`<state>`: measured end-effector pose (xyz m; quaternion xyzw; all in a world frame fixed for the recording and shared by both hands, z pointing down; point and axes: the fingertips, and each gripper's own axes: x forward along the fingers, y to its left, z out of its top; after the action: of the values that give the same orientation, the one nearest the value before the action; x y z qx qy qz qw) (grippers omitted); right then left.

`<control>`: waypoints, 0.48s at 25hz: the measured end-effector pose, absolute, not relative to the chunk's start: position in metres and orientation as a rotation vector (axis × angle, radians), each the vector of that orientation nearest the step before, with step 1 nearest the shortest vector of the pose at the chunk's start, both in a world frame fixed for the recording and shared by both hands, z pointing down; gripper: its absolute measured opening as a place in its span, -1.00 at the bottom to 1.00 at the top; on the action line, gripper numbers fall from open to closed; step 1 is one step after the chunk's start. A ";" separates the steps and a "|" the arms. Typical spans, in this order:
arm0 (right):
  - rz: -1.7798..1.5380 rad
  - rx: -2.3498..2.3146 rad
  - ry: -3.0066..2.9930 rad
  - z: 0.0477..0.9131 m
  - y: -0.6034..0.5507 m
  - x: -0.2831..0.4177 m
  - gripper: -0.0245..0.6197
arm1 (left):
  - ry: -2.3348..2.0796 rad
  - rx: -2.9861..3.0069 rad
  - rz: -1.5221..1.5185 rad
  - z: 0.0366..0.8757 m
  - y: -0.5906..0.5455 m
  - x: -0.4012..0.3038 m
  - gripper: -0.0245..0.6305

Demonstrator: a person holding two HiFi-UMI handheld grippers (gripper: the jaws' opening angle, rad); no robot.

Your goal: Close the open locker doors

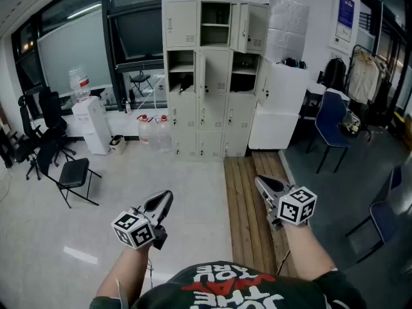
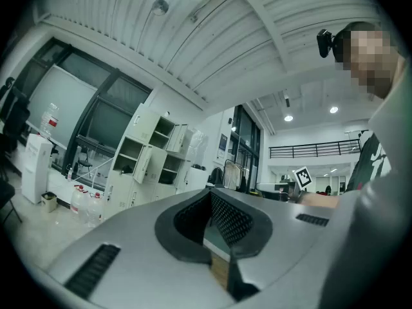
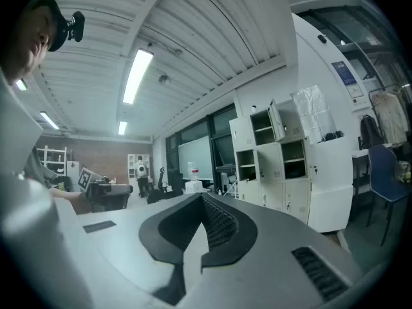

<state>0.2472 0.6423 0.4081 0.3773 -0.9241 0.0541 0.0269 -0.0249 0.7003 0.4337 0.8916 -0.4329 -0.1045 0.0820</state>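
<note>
Both pairs of tongs are pressed together with nothing between them. The left tongs [image 1: 166, 197] and the right tongs [image 1: 260, 182] sit low in front of the person, about level, with their tips aimed forward. A strip of wooden planks [image 1: 248, 205] lies under the right pair and runs ahead to the right foot of the lockers [image 1: 212, 118]. The lockers stand against the far wall, straight ahead and well apart from both hands across the floor [image 1: 161, 172], so I judge nothing is in reach yet. The open doors are upright panels hinged on vertical edges, so each should need a sideways push. A top-row door [image 1: 256, 26] hangs out at the upper right. In the middle row the left compartment [image 1: 181, 69] and the right compartment [image 1: 244, 69] both gape. The right tongs line up with the right column and look the nearer there. The left tongs face the left gap.
</note>
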 end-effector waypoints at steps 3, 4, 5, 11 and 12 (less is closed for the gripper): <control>0.159 1.162 -2.852 0.408 0.642 0.253 -0.82 | -1.284 2.663 -0.316 0.435 0.699 -0.015 -0.90; 0.157 1.160 -2.853 0.408 0.642 0.255 -0.82 | -1.281 2.664 -0.317 0.435 0.699 -0.012 -0.90; 0.156 1.157 -2.853 0.408 0.643 0.257 -0.82 | -1.279 2.664 -0.316 0.435 0.698 -0.010 -0.90; 0.145 1.144 -2.854 0.405 0.643 0.270 -0.82 | -1.275 2.668 -0.315 0.431 0.695 0.008 -0.90; 0.141 1.142 -2.855 0.404 0.643 0.273 -0.82 | -1.275 2.668 -0.315 0.431 0.694 0.011 -0.90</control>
<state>0.2732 0.6426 0.4040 0.3708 -0.9270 0.0457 0.0319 0.0109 0.6943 0.4306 0.8941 -0.4272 -0.1056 0.0838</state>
